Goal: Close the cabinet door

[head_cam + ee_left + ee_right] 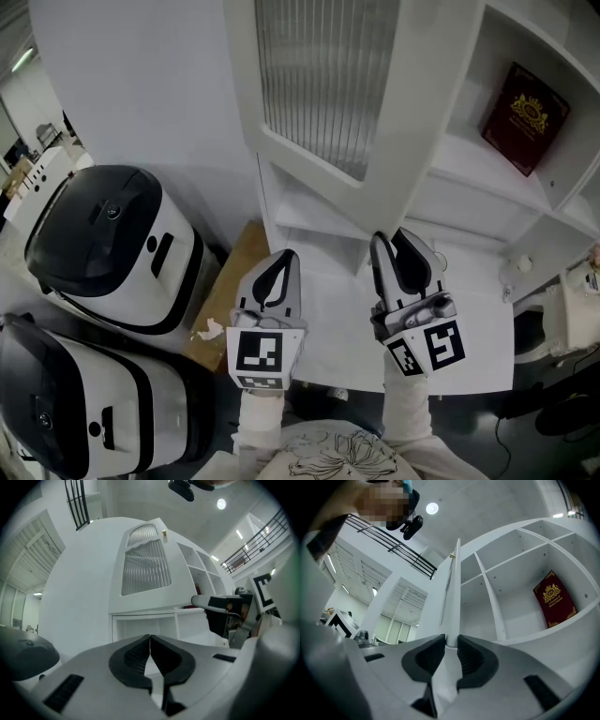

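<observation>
The white cabinet fills the upper right of the head view, its open shelves bare but for one book. Its cabinet door, white-framed with a ribbed glass panel, stands open and runs from the top centre of the frame down to a lower corner near the middle. In the right gripper view the cabinet door shows edge-on, a thin white strip rising from the jaws up the centre of the frame.

Two black-and-white appliances sit at the left of the head view, well apart from the door.

The right hand-held gripper is at the door's lower free edge. Its jaws stand partly spread with that edge between them, and the edge fills the gap, so the pads look to lie against both faces of the door.

The left hand-held gripper hangs just left of the right one, below the door and clear of it. Its jaws are pressed together with nothing between them.

A dark red book leans on a shelf at upper right.
</observation>
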Demonstrator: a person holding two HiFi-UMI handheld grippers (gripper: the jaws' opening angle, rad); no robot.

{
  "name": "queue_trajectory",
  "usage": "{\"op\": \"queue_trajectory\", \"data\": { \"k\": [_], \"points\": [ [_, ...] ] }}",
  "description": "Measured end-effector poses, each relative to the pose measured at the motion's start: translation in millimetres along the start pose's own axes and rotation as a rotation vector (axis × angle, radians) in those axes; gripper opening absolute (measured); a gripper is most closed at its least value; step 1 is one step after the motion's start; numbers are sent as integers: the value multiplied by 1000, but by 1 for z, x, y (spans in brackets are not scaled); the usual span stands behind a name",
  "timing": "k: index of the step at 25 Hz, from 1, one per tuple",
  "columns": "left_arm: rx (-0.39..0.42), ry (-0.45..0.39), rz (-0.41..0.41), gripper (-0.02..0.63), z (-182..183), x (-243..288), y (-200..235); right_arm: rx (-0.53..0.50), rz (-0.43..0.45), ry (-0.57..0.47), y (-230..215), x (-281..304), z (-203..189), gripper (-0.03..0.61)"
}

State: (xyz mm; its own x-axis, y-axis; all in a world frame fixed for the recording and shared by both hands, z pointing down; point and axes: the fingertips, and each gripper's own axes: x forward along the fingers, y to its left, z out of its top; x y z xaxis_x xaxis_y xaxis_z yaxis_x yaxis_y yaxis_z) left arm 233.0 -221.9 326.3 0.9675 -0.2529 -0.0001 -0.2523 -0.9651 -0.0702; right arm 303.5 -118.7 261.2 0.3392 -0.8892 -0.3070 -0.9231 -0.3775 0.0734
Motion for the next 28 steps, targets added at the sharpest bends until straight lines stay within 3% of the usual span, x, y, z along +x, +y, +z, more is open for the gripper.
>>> {"op": "queue_trajectory", "data": {
  "k": [28],
  "points": [
    [24,17,75,5,-3,57,-29,74,104,-21,-59,21,-13,84]
  ]
}}
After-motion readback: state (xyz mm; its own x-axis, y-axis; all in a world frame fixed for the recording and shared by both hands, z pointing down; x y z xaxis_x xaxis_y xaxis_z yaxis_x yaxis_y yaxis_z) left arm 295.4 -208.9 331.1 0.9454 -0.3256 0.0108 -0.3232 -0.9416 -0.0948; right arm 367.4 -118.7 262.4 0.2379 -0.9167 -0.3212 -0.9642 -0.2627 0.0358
